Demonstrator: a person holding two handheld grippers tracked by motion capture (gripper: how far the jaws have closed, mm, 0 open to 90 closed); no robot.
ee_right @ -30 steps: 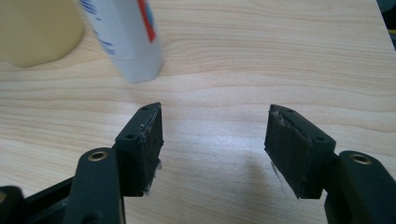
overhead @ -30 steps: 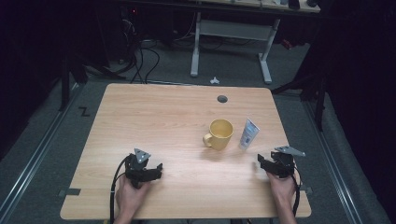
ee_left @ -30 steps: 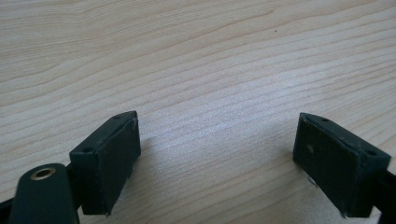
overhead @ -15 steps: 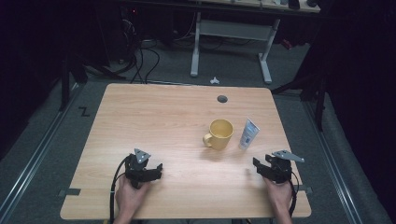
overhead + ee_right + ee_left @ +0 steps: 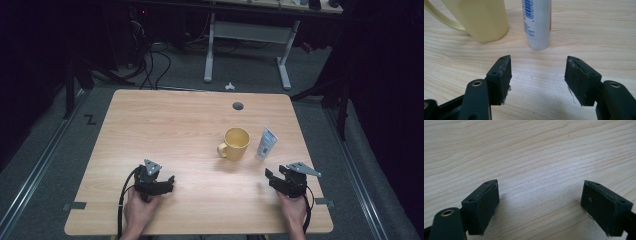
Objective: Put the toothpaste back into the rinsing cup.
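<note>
Two jaws of the right gripper are seen spread apart with nothing between them; they have just been widening a little. Straight ahead of that gap, in the right gripper view, the white tube is seen standing upright on its cap end, its long axis vertical, with bare wood left between it and the pads. Just beside the tube, to its left, the yellow mug is set, its handle turned away from the tube.

From the high view, the right gripper is placed near the tube, on the person's side of it, while the left gripper is held well apart, across the table. Its jaws too are held wide, over bare wood alone. The right hand is judged the nearer, so a straight forward reach is called for.
</note>
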